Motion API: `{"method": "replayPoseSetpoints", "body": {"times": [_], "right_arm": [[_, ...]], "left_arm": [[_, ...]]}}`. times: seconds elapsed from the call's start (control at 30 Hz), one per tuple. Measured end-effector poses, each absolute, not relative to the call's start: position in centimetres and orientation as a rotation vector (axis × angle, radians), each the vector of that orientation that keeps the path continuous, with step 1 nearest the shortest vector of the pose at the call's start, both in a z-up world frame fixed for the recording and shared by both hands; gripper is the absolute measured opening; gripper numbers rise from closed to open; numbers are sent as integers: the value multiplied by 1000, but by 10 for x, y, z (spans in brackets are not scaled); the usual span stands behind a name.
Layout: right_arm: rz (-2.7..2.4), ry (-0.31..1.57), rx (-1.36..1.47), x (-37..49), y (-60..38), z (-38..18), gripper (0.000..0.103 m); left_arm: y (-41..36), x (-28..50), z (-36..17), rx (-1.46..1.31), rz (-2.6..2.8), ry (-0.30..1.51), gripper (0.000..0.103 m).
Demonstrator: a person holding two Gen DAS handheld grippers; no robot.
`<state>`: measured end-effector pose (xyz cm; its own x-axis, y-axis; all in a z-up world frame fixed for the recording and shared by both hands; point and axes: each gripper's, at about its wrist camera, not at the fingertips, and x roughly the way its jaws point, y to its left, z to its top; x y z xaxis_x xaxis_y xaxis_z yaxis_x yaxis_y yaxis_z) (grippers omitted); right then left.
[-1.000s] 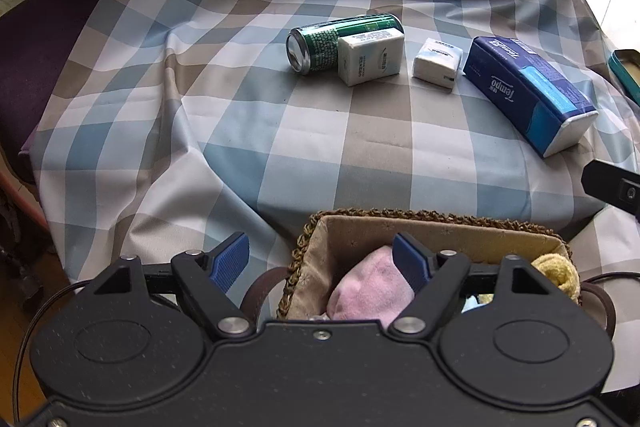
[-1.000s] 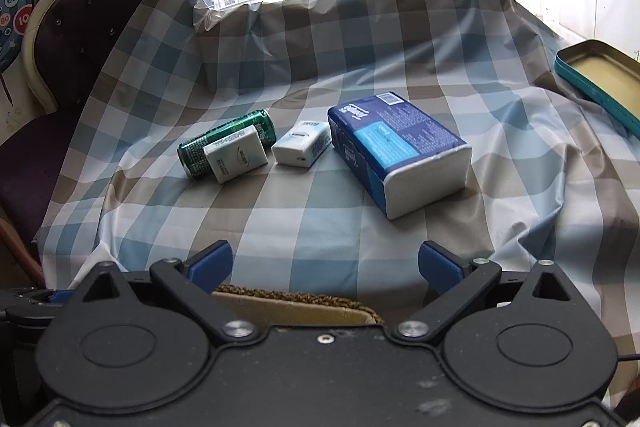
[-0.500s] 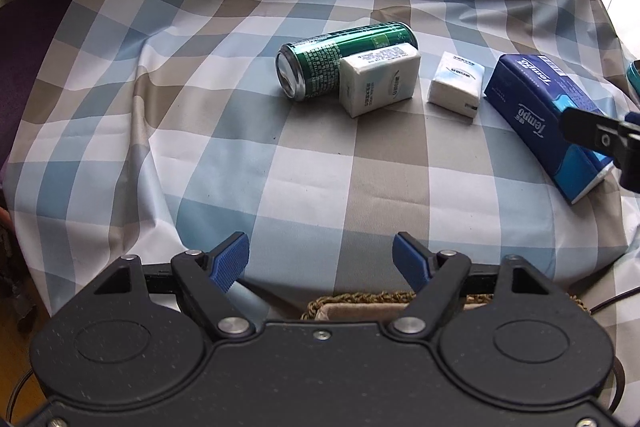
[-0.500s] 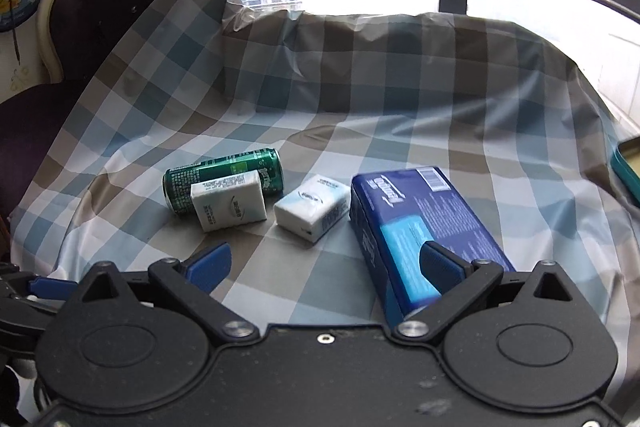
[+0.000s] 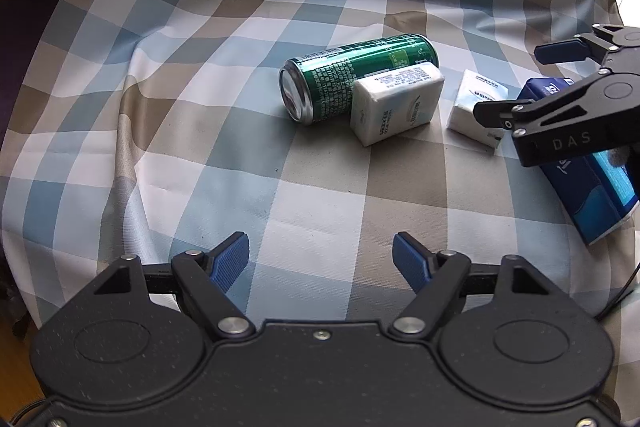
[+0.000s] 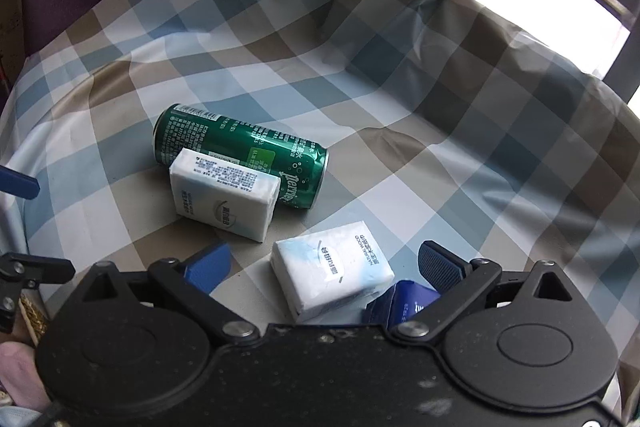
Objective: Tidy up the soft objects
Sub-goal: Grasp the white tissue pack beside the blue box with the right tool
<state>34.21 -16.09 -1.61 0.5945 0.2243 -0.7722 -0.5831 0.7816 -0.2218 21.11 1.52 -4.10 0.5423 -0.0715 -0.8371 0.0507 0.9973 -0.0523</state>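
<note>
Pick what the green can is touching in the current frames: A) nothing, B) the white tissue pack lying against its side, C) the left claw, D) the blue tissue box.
B: the green can lies on its side with one white tissue pack pressed against it; the other white pack sits apart.

Two white tissue packs (image 6: 224, 199) (image 6: 332, 269) lie flat, apart.

Green can (image 5: 356, 79) — seemingly Perrier — lying sideways
</note>
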Motion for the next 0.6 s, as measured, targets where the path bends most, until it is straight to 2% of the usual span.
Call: {"method": "replayPoseSetpoints", "body": {"times": [0.5, 0.6], "right_arm": [[680, 1033, -631, 407, -151, -53, 100], [666, 1040, -633, 409, -151, -63, 93]], "left_arm": [[27, 224, -46, -45, -70, 1011, 75], [27, 226, -44, -44, -72, 1009, 75]]}}
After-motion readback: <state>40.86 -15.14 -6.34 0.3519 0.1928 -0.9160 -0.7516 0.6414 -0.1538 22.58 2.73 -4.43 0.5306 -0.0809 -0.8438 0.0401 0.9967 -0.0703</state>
